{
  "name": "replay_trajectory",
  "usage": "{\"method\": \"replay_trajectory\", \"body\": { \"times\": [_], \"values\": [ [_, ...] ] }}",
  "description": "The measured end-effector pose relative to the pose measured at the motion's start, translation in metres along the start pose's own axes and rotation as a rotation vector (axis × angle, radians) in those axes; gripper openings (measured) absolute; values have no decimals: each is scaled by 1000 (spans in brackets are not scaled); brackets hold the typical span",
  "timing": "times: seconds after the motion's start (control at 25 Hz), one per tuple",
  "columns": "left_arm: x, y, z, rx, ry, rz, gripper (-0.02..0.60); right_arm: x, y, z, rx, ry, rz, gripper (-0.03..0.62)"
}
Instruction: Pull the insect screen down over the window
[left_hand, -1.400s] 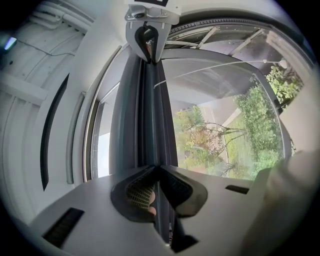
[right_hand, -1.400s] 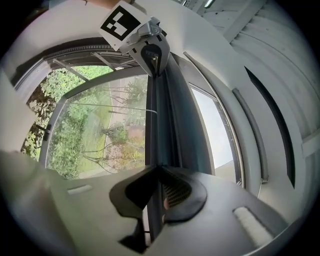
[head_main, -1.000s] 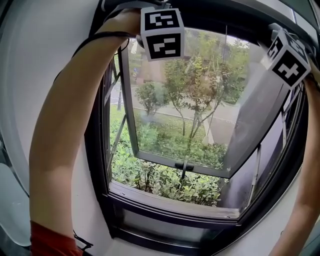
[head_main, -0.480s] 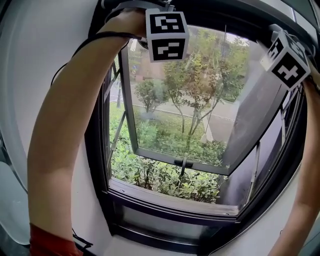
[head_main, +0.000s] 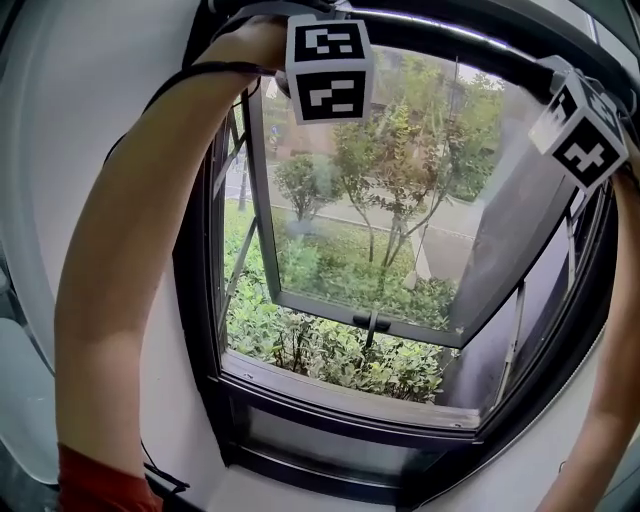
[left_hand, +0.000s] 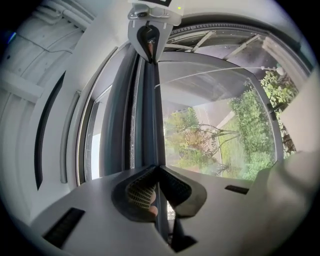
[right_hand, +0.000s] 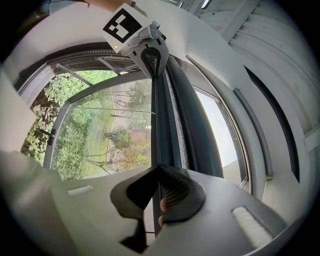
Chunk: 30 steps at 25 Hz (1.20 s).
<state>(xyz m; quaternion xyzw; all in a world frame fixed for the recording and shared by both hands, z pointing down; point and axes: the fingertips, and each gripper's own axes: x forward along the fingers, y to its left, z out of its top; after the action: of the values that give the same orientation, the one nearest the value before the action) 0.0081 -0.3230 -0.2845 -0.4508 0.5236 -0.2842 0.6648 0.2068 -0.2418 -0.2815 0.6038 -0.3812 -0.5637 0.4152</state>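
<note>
Insect screen bar (left_hand: 148, 115) seems pinched in left tool (left_hand: 158, 169) and right tool (right_hand: 159, 169).

The left gripper (left_hand: 156, 167) and right gripper (right_hand: 159, 167) were pale grey shells with dark ribbed pads (left_hand: 139, 189), each carrying a white cube (head_main: 329, 68) printed with black square markers. A thin black cable (head_main: 190, 72) crossed the left arm (head_main: 110, 280), which wore a red sleeve (head_main: 100, 480).
</note>
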Motion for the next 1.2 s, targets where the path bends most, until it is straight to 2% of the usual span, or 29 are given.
{"method": "replay_trajectory", "body": {
  "times": [0.4, 0.88, 1.2],
  "values": [
    [-19, -31, -1, -21, -23, -62, 26, -14, 31, 2, -24, -22, 27, 26],
    [-38, -62, 1, -43, -8, -51, 26, -31, 64, 2, -24, -49, 15, 26],
    [-48, -79, 2, -65, -21, -62, 26, -38, 84, 0, -24, -53, 39, 26]
  ]
}}
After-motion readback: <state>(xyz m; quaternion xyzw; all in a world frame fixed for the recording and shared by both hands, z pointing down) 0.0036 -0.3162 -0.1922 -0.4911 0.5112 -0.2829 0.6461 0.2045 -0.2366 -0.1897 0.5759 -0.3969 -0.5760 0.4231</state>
